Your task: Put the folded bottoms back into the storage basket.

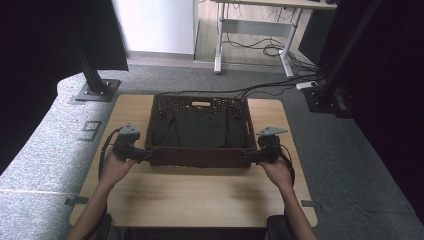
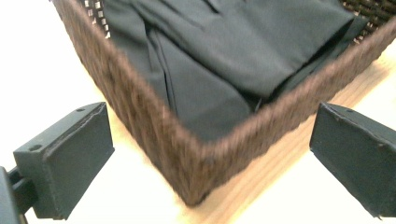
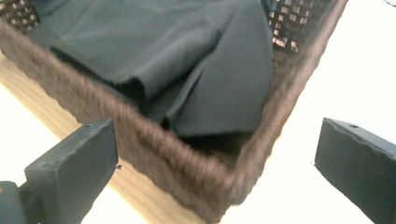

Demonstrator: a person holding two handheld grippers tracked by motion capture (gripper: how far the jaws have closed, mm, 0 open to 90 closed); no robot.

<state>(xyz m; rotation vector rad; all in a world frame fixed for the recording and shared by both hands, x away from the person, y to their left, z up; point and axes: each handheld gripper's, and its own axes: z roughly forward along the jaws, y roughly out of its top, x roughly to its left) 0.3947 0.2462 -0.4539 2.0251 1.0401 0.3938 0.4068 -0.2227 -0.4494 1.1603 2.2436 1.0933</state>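
The high view is dimly and evenly lit, with dark unlit areas at both upper sides and soft shadows cast under the forearms on the table (image 1: 200, 195). In both gripper views the tabletop is overexposed to near white, and the wicker basket (image 2: 154, 135) rim is smeared by blur, while the dark cloth (image 3: 154, 51) is rendered more sharply.

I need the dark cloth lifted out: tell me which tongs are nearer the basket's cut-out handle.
Neither clearly: the left tongs sit at the basket's near left corner, the right tongs at its near right corner, both open, about equally far from the cut-out handle in the far wall.
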